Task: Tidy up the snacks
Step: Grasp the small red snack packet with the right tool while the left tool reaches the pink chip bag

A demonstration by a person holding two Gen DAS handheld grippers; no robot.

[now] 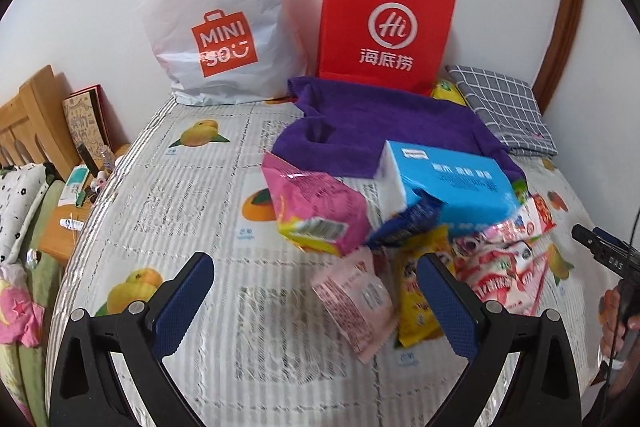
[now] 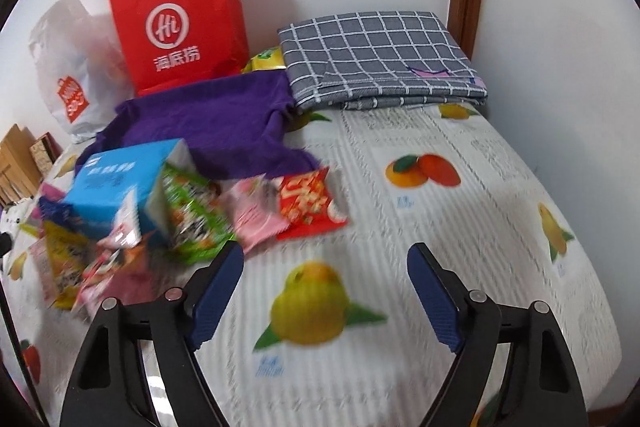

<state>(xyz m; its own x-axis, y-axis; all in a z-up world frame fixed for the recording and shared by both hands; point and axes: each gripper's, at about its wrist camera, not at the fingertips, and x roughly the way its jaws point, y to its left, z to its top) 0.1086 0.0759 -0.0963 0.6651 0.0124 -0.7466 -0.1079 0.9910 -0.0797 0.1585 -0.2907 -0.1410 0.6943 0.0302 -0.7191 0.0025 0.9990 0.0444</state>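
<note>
A heap of snacks lies on the fruit-print mat [image 1: 180, 195]. In it are a blue box [image 1: 452, 183], a pink and yellow packet [image 1: 320, 207], a pale pink packet [image 1: 356, 303], a yellow packet [image 1: 420, 291] and red and white candy wrappers [image 1: 504, 267]. My left gripper [image 1: 316, 263] is open and empty, just short of the heap. In the right wrist view the heap sits at the left, with the blue box [image 2: 116, 187], a green packet [image 2: 192, 215], a pink packet [image 2: 256, 215] and a red packet [image 2: 308, 203]. My right gripper [image 2: 326, 255] is open and empty over bare mat [image 2: 440, 307], to the right of the heap.
A white MINISO plastic bag [image 1: 216, 23] and a red paper bag [image 1: 384, 27] stand against the back wall. A purple cloth [image 1: 380, 123] and a folded grey checked cloth [image 1: 504, 107] lie behind the snacks. A wooden bedside table [image 1: 68, 227] with small items stands left of the mat.
</note>
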